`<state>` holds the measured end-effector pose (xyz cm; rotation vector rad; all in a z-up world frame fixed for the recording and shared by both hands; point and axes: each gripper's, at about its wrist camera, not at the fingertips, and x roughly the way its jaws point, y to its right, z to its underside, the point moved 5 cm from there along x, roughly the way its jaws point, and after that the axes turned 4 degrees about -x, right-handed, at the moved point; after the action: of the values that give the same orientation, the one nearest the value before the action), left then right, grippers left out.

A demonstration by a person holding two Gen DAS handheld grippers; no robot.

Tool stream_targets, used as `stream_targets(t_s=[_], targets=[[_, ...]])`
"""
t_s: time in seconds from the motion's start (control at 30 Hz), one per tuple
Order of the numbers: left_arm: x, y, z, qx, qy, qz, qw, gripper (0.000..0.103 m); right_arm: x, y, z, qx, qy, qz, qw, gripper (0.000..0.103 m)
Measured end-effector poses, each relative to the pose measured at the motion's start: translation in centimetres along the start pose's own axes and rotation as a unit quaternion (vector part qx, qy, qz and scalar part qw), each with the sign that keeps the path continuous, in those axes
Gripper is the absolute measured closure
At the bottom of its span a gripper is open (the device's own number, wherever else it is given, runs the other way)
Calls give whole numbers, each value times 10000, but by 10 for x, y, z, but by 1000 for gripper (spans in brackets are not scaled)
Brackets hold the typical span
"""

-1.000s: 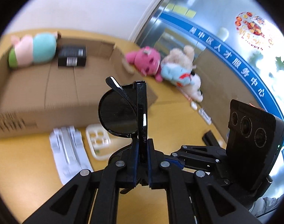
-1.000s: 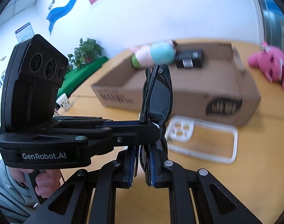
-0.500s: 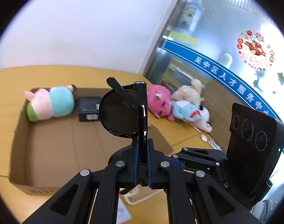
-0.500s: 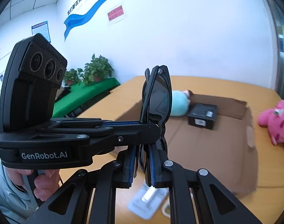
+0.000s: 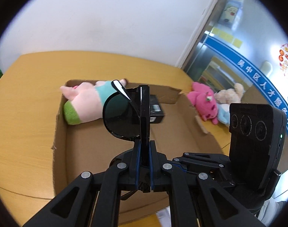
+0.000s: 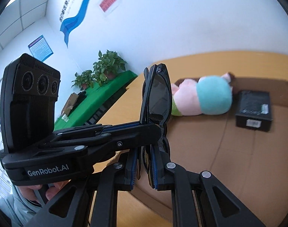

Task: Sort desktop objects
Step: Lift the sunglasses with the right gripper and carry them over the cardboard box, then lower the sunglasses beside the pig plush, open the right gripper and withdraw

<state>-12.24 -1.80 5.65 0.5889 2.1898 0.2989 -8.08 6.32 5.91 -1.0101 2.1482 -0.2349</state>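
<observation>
Both the left gripper (image 5: 144, 167) and right gripper (image 6: 144, 168) clamp 1 folded pair of sunglasses (image 5: 125, 119) above the cardboard box (image 5: 59, 132), near its front edge; lowering and release apparently come next.

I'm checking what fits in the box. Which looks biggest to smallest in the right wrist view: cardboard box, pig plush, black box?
1. cardboard box, by far the largest.
2. pig plush.
3. black box, though it looks nearly as long as the plush's body, so that gap is small.
</observation>
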Motion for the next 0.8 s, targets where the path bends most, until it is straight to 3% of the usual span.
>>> stream_targets(t_s=[0.2,0.4,0.57,0.8], targets=[[43,-56,-6,-542,-608,-131,9966,96,79,34,-5,513,-677,-225,9961,89],[71,-90,2,-1043,-1035,-186,9890,96,138,62,8,1148,-1594,-414,9796,88],[81,-103,5,-1217,-1259,-282,9842,96,157,67,21,1602,-2091,-559,9631,88],[84,-111,2,-1364,-1370,-430,9802,96,168,64,22,1550,-2539,-683,9523,87]])
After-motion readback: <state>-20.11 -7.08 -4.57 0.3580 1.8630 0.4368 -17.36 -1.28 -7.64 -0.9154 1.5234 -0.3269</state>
